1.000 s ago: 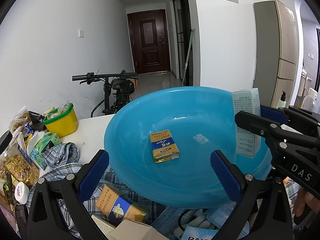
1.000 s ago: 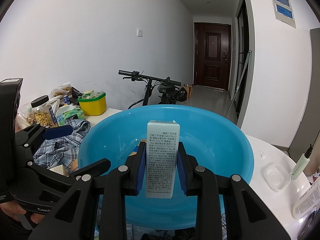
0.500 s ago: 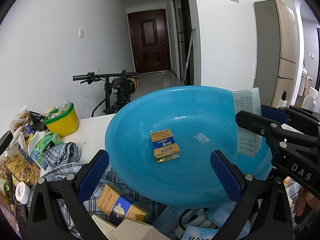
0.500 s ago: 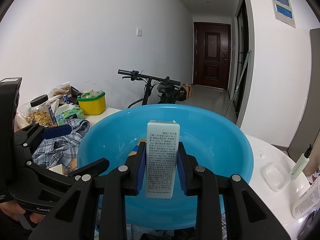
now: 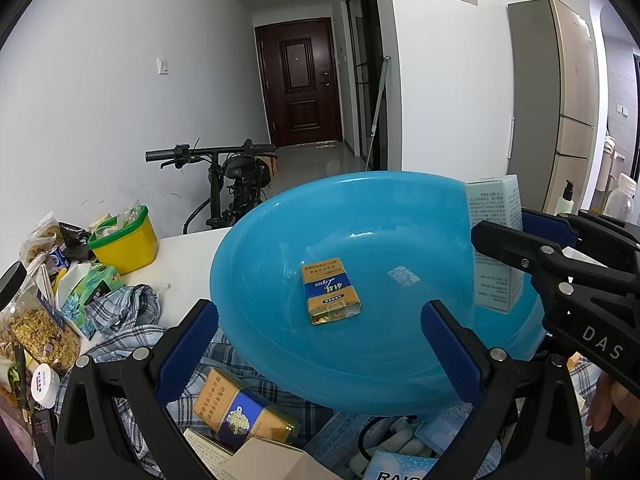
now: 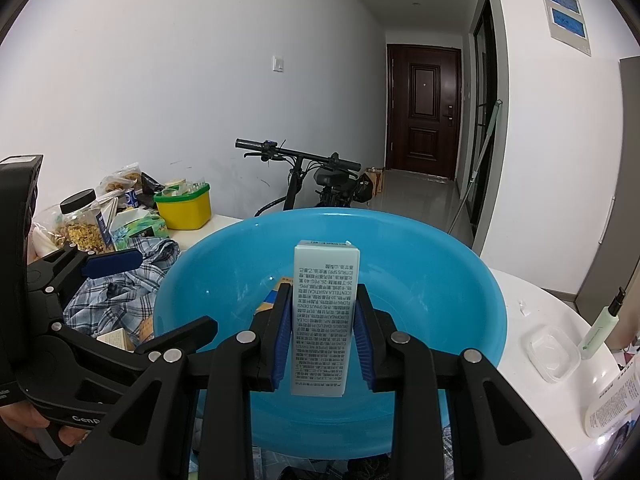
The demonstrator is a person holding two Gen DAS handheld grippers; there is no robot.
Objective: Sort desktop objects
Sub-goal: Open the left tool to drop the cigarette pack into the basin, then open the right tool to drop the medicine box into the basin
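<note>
The right gripper (image 6: 323, 334) points forward and slightly down, its blue pads (image 6: 282, 332) pressed flat against both sides of an upright pale box (image 6: 325, 320). At its nine o'clock the left gripper (image 5: 320, 344) also tips slightly down, jaws spread wide, nothing between them.
</note>
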